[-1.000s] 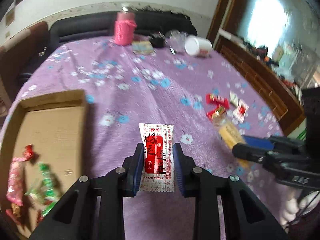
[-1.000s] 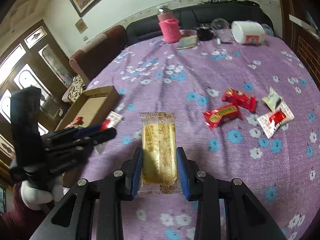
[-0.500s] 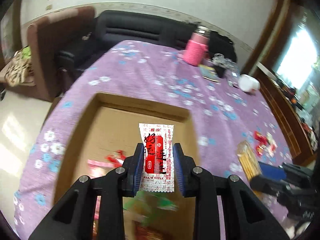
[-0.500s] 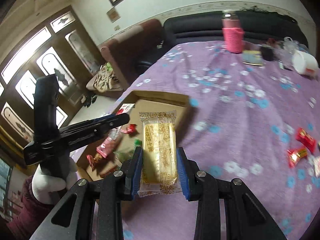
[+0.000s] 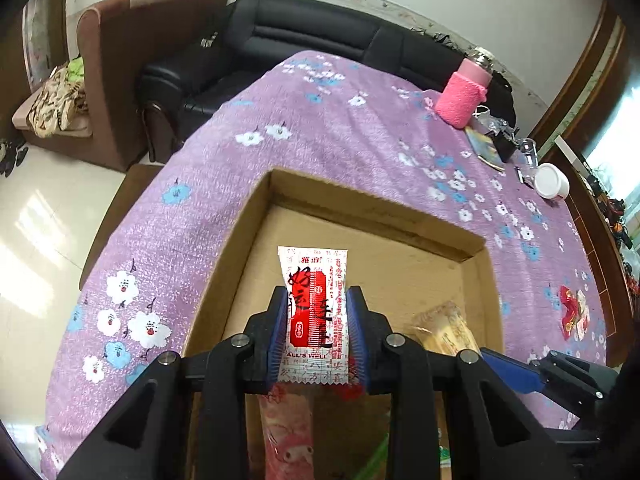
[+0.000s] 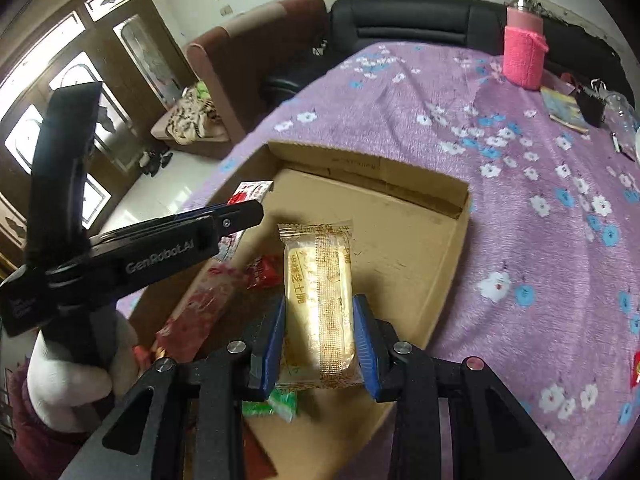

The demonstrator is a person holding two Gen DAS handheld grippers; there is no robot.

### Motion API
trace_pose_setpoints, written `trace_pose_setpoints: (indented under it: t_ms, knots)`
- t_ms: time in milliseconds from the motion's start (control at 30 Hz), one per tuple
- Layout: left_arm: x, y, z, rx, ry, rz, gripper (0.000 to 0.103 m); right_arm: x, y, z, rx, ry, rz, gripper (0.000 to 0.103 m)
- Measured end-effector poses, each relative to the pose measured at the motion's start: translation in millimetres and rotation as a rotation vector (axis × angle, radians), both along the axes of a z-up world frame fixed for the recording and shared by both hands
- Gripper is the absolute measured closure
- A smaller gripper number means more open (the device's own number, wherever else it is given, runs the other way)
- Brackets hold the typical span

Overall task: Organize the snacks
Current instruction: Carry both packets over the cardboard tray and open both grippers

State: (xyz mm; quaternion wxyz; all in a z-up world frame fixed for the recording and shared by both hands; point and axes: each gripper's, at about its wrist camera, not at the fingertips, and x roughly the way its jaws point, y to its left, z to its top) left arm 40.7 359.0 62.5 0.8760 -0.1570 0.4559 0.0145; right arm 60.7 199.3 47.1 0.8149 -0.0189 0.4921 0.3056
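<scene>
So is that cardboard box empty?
No. The cardboard box already holds several wrapped snacks at its near end; its far end is bare.

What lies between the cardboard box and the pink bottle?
Only bare purple flowered tablecloth lies between the cardboard box and the pink bottle; the right wrist view shows it, and the left wrist view agrees.

Red-white sachet in left claw

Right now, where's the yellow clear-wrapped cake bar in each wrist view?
Left wrist: yellow clear-wrapped cake bar at lower right, over the brown cardboard box, partly hidden behind the left gripper.
Right wrist: bar at centre, clamped in the right gripper.
Shared landmark: pink knit-sleeved bottle, far on the purple floral tablecloth.
</scene>
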Motion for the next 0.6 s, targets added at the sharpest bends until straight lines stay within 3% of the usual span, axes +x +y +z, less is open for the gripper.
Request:
trace_pose_setpoints:
  t_ms: [167, 300, 433, 600]
  knots:
    - [3, 6, -7, -0.014, 0.012, 0.013, 0.07, 5, 8, -12, -0.03, 0.006, -0.007, 0.065]
    - [1, 7, -4, -0.024, -0.005, 0.013, 0.048, 8, 5, -16, -0.014, 0.018, -0.017, 0.064]
    - [-6, 4, 7, -0.045, -0.017, 0.007, 0.047, 0, -6, -5, -0.003, -0.021, -0.029, 0.064]
    - [-29, -13, 38, -0.027, -0.069, 0.006, 0.031, -16, -34, 16, 0.021, -0.081, -0.059, 0.064]
